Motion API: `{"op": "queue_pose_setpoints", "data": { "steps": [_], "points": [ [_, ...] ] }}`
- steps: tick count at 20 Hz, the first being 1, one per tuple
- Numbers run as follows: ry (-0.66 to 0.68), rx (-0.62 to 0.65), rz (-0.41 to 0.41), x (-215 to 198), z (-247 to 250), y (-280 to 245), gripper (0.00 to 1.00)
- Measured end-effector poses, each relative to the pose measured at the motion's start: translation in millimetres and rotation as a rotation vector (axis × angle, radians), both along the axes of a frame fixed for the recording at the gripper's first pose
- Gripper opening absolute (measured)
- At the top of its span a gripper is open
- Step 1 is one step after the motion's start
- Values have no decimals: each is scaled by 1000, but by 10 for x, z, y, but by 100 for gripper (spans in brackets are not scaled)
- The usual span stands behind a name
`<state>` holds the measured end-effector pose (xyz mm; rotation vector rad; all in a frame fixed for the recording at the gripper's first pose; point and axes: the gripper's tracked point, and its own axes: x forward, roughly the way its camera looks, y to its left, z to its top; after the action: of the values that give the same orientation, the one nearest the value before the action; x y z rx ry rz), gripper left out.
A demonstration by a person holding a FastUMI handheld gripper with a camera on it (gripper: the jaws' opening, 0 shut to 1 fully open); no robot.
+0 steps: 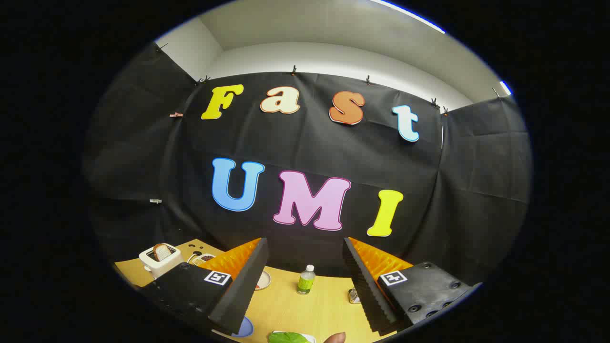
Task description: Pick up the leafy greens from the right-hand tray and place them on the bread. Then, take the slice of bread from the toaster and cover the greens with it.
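Gripper view looks across a pale wooden counter (314,309) toward the black cloth wall (467,190) of the booth, with a white wall and ceiling above the cloth. The tool (305,267) is raised over the counter with its two fingers spread wide apart and nothing between them; the bare counter shows through the gap.

To the left of the left finger, at the far left part of the counter, stands a white toaster (159,261) with a slice of bread (163,251) sticking upright out of its slot. Just right of the toaster, partly hidden behind the left finger, is a small tray or dish (202,258) whose contents are too small to make out. A white plate (263,280) peeks out just beside the inner edge of the left finger, with something reddish on it that I cannot identify.

Between the fingers and beyond their tips, near the cloth wall, stands a small clear bottle (306,279) with a white cap and a green label. Close to the inner edge of the right finger sits a small metallic object (353,296), mostly hidden.

Near the camera, below the fingers, the leafy greens (286,337) lie on a white tray (309,336). A blue round disc (245,327) shows under the left finger, and a fingertip (336,337) of a person is just right of the greens.
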<state>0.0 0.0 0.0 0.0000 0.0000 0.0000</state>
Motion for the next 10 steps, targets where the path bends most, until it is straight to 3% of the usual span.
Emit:
{"op": "queue_pose_setpoints", "data": {
  "steps": [10],
  "points": [
    [6, -3, -7, -20, -2, -50, 97]
  ]
}}
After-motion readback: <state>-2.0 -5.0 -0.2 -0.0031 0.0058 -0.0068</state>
